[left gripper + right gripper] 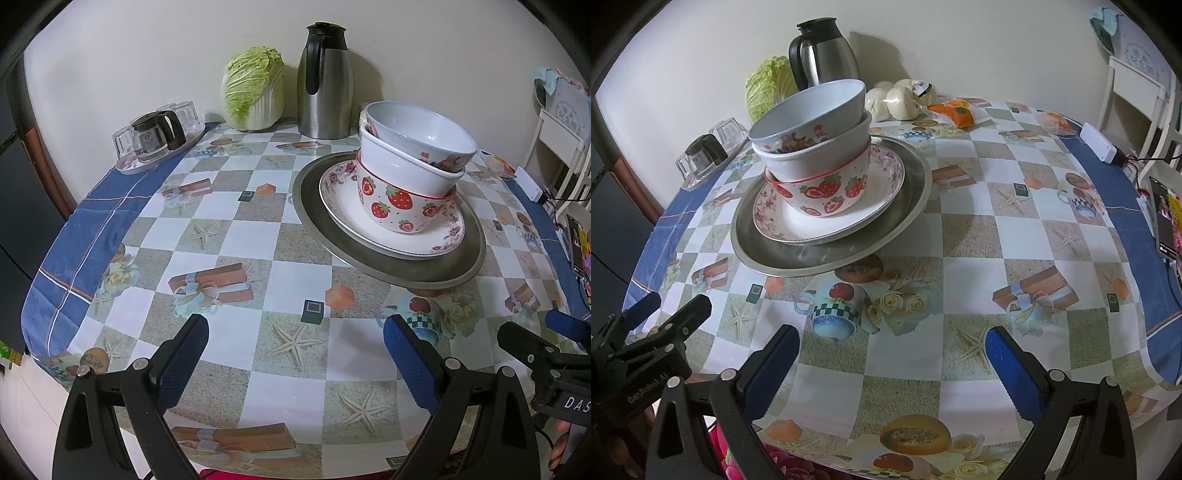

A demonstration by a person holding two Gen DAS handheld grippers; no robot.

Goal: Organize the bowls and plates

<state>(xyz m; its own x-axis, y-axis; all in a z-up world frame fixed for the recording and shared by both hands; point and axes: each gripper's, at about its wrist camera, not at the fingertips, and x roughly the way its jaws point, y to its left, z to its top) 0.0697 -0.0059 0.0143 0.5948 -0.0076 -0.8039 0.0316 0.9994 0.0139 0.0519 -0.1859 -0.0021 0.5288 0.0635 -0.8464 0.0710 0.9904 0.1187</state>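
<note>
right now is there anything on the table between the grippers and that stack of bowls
Nothing visible. Only bare tablecloth lies between the open left gripper or the open right gripper and the stack of bowls on its plates. The thermos and cabbage stand behind the stack.

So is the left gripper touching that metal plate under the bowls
Apart. In the left wrist view, the left gripper is open, with checked tablecloth visible between its fingertips and the metal plate.
</note>
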